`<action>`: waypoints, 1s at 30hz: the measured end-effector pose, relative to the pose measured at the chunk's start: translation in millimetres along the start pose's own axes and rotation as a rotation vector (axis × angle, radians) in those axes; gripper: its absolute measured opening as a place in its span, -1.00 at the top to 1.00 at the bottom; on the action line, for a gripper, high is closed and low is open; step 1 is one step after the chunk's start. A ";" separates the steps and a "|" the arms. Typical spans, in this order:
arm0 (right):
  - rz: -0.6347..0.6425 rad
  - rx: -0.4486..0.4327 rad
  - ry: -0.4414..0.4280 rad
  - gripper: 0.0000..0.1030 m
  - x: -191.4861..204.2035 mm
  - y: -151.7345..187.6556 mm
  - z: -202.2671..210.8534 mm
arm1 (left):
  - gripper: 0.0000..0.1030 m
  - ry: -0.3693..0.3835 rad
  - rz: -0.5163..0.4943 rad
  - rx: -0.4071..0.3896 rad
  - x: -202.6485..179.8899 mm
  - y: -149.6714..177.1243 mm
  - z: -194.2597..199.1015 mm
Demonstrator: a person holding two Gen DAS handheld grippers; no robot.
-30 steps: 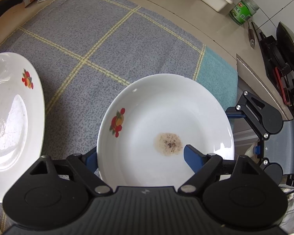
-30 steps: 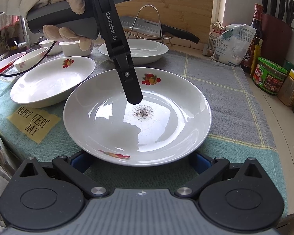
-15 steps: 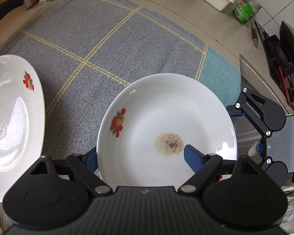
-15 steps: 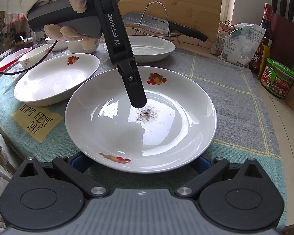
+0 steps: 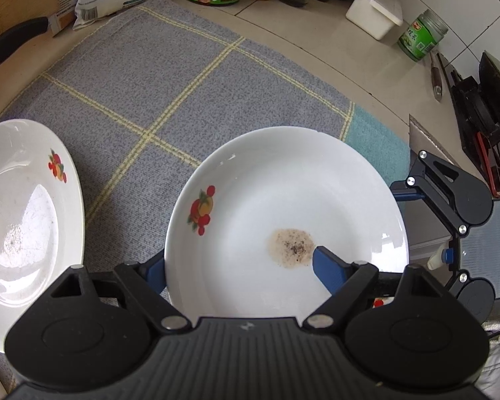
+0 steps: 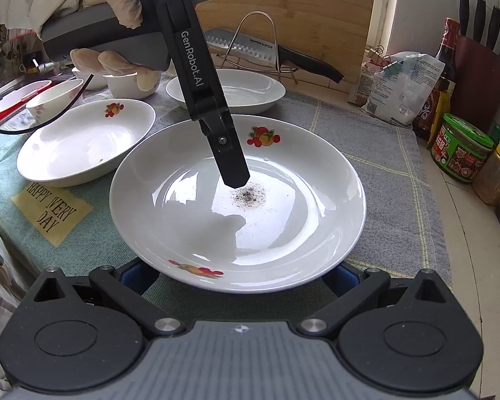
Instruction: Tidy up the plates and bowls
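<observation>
A white deep plate (image 5: 283, 183) (image 6: 300, 200) with fruit prints and a speckled stain in its middle lies on the grey checked cloth (image 5: 150, 83). My left gripper (image 5: 238, 268) is open astride its near rim, one blue finger (image 5: 326, 266) inside by the stain, the other mostly hidden outside the rim. The right wrist view shows that inner finger (image 6: 230, 163) ending just above the plate's bottom. My right gripper (image 6: 238, 276) is open at the opposite rim, both blue pads (image 6: 136, 276) tucked under the edge. Whether the plate rests on them is unclear.
A second fruit-print plate (image 6: 83, 143) (image 5: 26, 216) sits to the left, a third plate (image 6: 230, 91) behind. Small bowls (image 6: 55, 100) stand at far left near a sink. A knife on a wire rack (image 6: 283, 56), a bag, jars (image 6: 460, 153) and bottles line the counter; a stove (image 5: 483, 100) lies beyond.
</observation>
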State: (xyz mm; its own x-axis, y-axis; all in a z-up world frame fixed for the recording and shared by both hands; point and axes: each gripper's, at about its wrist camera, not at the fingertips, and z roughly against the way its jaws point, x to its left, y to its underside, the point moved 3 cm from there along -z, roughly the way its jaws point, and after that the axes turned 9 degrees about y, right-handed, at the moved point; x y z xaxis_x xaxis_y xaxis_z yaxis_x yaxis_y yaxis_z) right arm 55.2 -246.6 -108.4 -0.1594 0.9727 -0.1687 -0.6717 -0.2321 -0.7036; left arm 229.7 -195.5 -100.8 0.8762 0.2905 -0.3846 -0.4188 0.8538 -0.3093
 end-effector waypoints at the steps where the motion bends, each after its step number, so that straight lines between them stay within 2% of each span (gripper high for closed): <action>1: 0.003 -0.001 0.002 -1.00 -2.1 -0.8 -0.1 | -0.67 -0.004 -0.004 -0.004 -0.4 -2.0 -0.1; 14: 0.020 -0.012 0.022 -1.00 -41.4 -12.5 -12.5 | -0.67 -0.036 -0.029 -0.058 3.4 -41.2 -6.3; 30: 0.015 -0.009 0.049 -1.00 -89.8 -25.2 -51.3 | -0.66 -0.054 -0.034 -0.111 25.9 -93.8 -25.7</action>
State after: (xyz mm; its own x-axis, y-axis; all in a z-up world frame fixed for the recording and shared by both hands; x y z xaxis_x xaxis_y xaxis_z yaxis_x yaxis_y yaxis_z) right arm 123.6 -328.2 -110.9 -0.1333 0.9680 -0.2127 -0.6627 -0.2467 -0.7071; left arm 285.5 -279.2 -104.1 0.9009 0.2872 -0.3255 -0.4094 0.8113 -0.4172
